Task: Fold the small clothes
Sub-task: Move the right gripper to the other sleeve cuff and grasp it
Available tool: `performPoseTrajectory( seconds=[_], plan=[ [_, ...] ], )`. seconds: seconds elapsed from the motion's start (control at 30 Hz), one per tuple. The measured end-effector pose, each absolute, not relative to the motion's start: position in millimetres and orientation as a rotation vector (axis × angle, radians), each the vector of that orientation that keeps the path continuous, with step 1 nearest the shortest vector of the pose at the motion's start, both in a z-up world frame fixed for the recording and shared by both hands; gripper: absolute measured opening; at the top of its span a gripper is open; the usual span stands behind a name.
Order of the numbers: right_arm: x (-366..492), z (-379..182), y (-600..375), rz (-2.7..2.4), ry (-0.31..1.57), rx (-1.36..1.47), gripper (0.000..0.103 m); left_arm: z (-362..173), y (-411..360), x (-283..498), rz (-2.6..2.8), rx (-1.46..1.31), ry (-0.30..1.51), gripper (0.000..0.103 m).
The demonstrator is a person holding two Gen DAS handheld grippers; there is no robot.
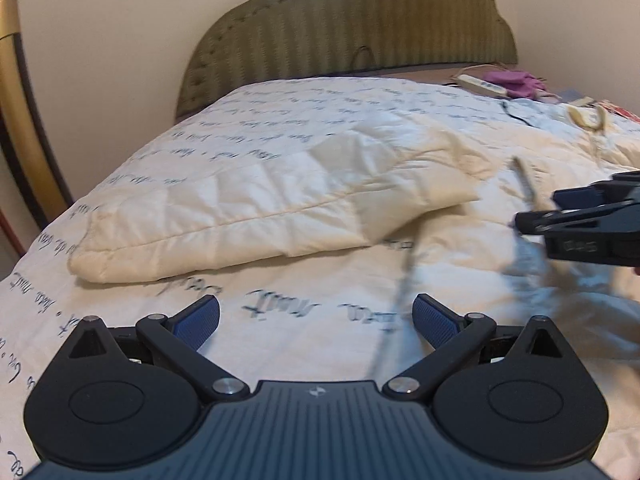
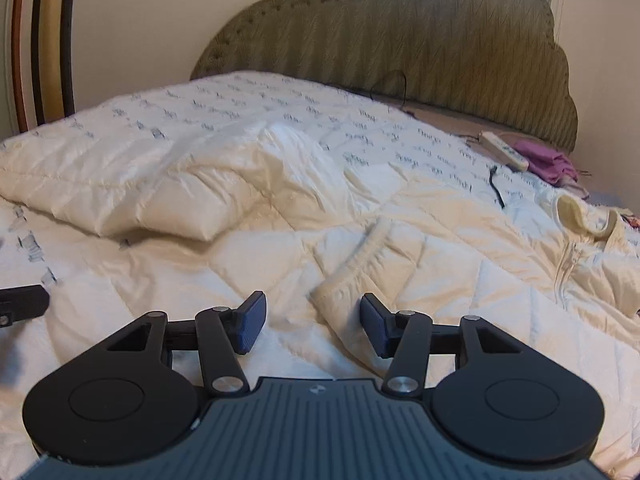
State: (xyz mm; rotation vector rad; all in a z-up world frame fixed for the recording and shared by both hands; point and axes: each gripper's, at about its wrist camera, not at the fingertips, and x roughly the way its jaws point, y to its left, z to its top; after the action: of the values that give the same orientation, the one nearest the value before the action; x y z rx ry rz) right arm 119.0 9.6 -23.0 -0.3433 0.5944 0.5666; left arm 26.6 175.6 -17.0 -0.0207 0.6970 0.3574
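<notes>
A cream quilted jacket (image 2: 460, 264) lies spread on the bed, with its collar and zipper (image 2: 576, 236) at the right. One sleeve ends in an elastic cuff (image 2: 356, 268) just ahead of my right gripper (image 2: 312, 324). That gripper is open, and neither pad touches the cloth. My left gripper (image 1: 316, 320) stands wide open over the script-printed bedspread (image 1: 304, 304) with nothing between its fingers. In the left wrist view the right gripper (image 1: 536, 222) comes in from the right edge. A black part of the left gripper (image 2: 20, 306) shows at the left edge of the right wrist view.
A puffy cream quilted fold (image 1: 248, 208) lies across the bed's left half. An olive padded headboard (image 2: 420, 52) stands behind. A white power strip (image 2: 504, 150), a purple cloth (image 2: 544, 164) and a black cable (image 2: 496, 188) lie at the far right.
</notes>
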Motion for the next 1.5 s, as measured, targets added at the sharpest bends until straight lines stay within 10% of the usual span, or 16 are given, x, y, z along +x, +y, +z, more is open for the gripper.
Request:
performPoseTrajectory(
  seconds=[1.37,1.5],
  plan=[
    [20.5,-20.4,281.3,1.182,0.319,-0.810,0.055,-46.1,281.6,-31.1,0.547,-0.163,0.655,0.103],
    [22.0,-15.9,284.4,1.188,0.328,-0.748,0.017,-46.5,277.7,-29.3,0.555,-0.137,0.660,0.103]
  ],
)
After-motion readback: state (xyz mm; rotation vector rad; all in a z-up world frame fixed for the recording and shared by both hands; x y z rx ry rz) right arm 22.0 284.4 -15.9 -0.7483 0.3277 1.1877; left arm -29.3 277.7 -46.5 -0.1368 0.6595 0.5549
